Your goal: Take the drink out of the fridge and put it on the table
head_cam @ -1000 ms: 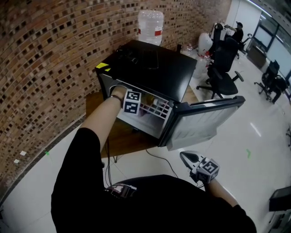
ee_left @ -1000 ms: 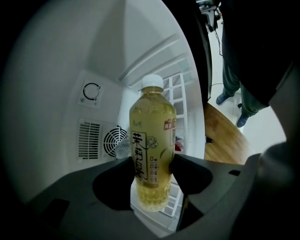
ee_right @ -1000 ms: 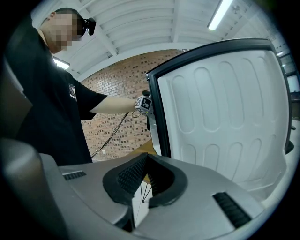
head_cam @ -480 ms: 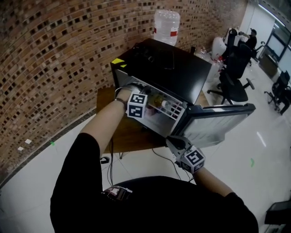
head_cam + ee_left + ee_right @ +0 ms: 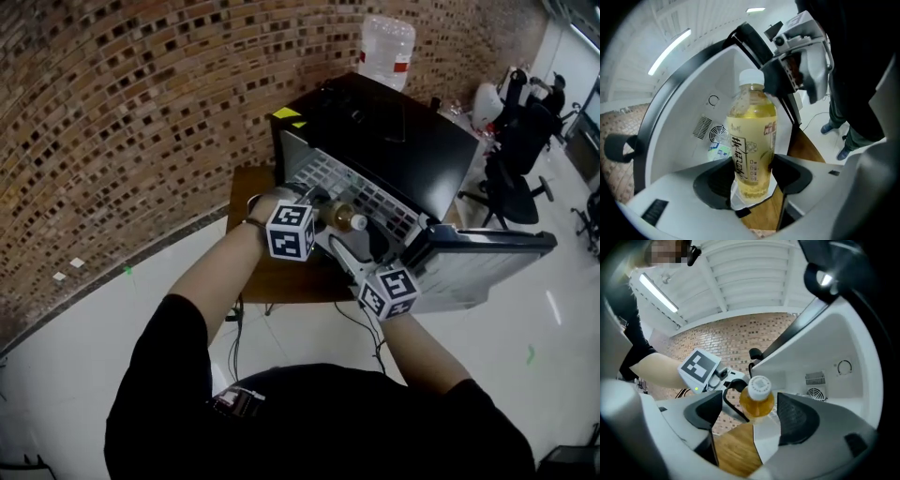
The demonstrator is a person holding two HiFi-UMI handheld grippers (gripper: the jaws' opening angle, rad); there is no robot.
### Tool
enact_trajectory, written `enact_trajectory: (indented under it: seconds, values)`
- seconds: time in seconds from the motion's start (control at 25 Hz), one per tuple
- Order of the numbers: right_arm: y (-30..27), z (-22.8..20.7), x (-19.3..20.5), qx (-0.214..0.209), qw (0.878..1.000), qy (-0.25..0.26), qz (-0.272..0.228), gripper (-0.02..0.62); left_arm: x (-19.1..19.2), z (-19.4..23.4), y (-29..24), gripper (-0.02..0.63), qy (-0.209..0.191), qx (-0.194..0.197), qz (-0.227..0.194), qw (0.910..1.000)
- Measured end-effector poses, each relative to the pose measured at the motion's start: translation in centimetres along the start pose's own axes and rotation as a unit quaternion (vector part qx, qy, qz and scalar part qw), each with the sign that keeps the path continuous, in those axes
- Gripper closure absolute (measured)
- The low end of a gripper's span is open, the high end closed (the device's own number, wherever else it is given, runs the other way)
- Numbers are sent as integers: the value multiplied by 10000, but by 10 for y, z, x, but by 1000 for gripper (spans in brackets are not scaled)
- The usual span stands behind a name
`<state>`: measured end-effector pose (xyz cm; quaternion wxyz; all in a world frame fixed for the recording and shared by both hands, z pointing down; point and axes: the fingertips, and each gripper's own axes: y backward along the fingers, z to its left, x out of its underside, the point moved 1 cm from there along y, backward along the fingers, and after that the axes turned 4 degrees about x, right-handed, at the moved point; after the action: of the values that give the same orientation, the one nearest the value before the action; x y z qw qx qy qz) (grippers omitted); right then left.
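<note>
The drink is a clear bottle (image 5: 752, 140) of yellow tea with a white cap (image 5: 357, 223). My left gripper (image 5: 752, 177) is shut on its lower body, both pads pressing the label. It holds the bottle just outside the open black fridge (image 5: 394, 141), above the wooden table (image 5: 281, 277). My right gripper (image 5: 753, 416) points at the cap end (image 5: 759, 386). Its jaws are opening and stand wide on either side of the bottle without touching it. In the head view my left gripper (image 5: 321, 212) and right gripper (image 5: 339, 246) meet at the fridge mouth.
The fridge door (image 5: 483, 262) hangs open to the right. A small bottle (image 5: 720, 150) lies inside near the back vent. A water jug (image 5: 386, 47) stands behind the fridge, office chairs (image 5: 520, 131) at right, and a brick wall (image 5: 141, 112) at left.
My right gripper rose from low right to the fridge mouth and its jaws opened. My left gripper drew the bottle out of the fridge. The head view swung left.
</note>
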<state>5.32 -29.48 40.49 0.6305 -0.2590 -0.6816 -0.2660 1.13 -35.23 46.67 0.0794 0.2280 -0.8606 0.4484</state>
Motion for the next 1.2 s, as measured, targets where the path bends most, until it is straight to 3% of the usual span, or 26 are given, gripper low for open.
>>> enact_trajectory:
  seconds: [0.2,0.32,0.64,0.8,0.96,1.2]
  values:
    - [-31,31,5,-518,9971,551,-17,353,28,-35,14,351,965,64,-345,9947]
    - [-48,61,23,-927,9924,803,127,357,57,-61,20,351,1538,67,-445,9871]
    - [-82,135,89,-1766,9786,865,600,364,127,-142,16,351,3063,-64,-846,9481]
    - [-100,167,128,-1997,9732,818,788,435,161,-184,2,353,3466,-60,-947,9332]
    - [-111,193,172,-2159,9661,882,1111,440,189,-221,-14,353,3785,-46,-1055,9196]
    - [-124,194,216,-2137,9636,727,1435,439,209,-246,-41,353,4255,108,-1325,8951]
